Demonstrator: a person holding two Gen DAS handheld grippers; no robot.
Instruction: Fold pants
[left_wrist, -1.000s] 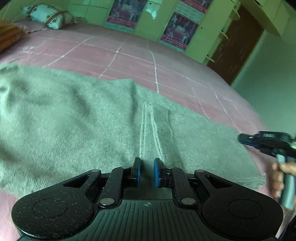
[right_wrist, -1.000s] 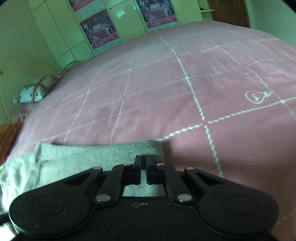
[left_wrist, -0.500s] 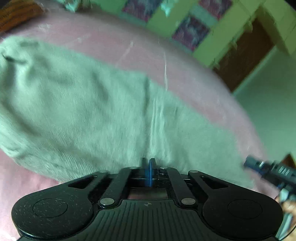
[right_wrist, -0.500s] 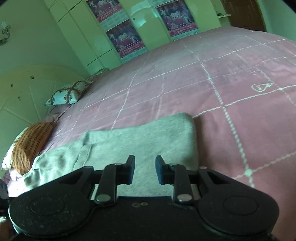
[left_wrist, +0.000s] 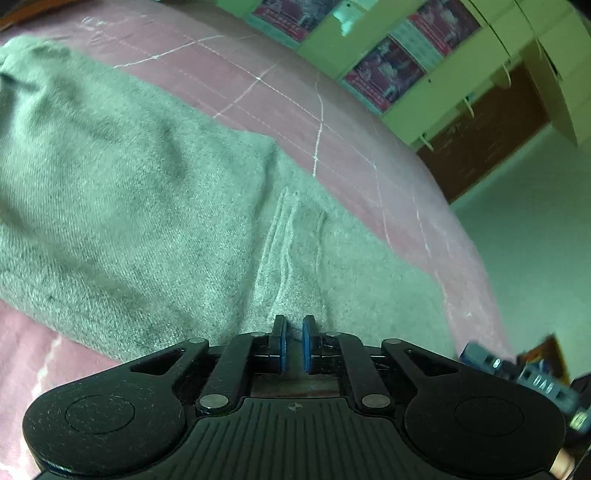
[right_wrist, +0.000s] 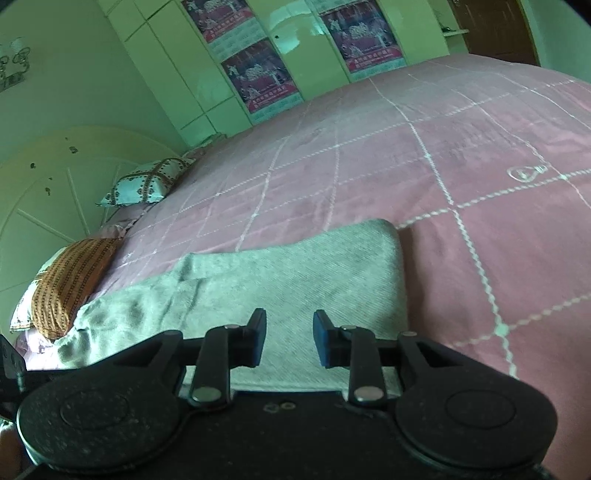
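Grey brushed cloth fills most of the left wrist view: the pants (left_wrist: 155, 206) lie flat on the pink bed (left_wrist: 332, 122), and their long axis runs from the far upper left down toward the near right. The left gripper (left_wrist: 293, 341) sits low at the near edge of the cloth, right at the stitched fly seam (left_wrist: 284, 236), which rises straight ahead from the jaws. These jaws are nearly closed, with only a thin slit between the blue pads (left_wrist: 282, 345); a ridge of cloth seems to run up into that slit, so I judge that they pinch the fabric, though the contact itself is not clearly seen. At the lower right edge the other gripper (left_wrist: 524, 376) shows, blurred, just off the end of the cloth. In the right wrist view the right gripper (right_wrist: 289, 338) hangs above the squared end of the pants (right_wrist: 295, 266), which extend away to the left toward a striped pillow (right_wrist: 66, 284). Its jaws have just been opening and now stand apart with nothing between them; the cloth lies below and in front. For the coming fold the pants lie ahead of both grippers, the left one is at the middle seam and the right one nearest to the free end, so that end looks like the part to carry over.
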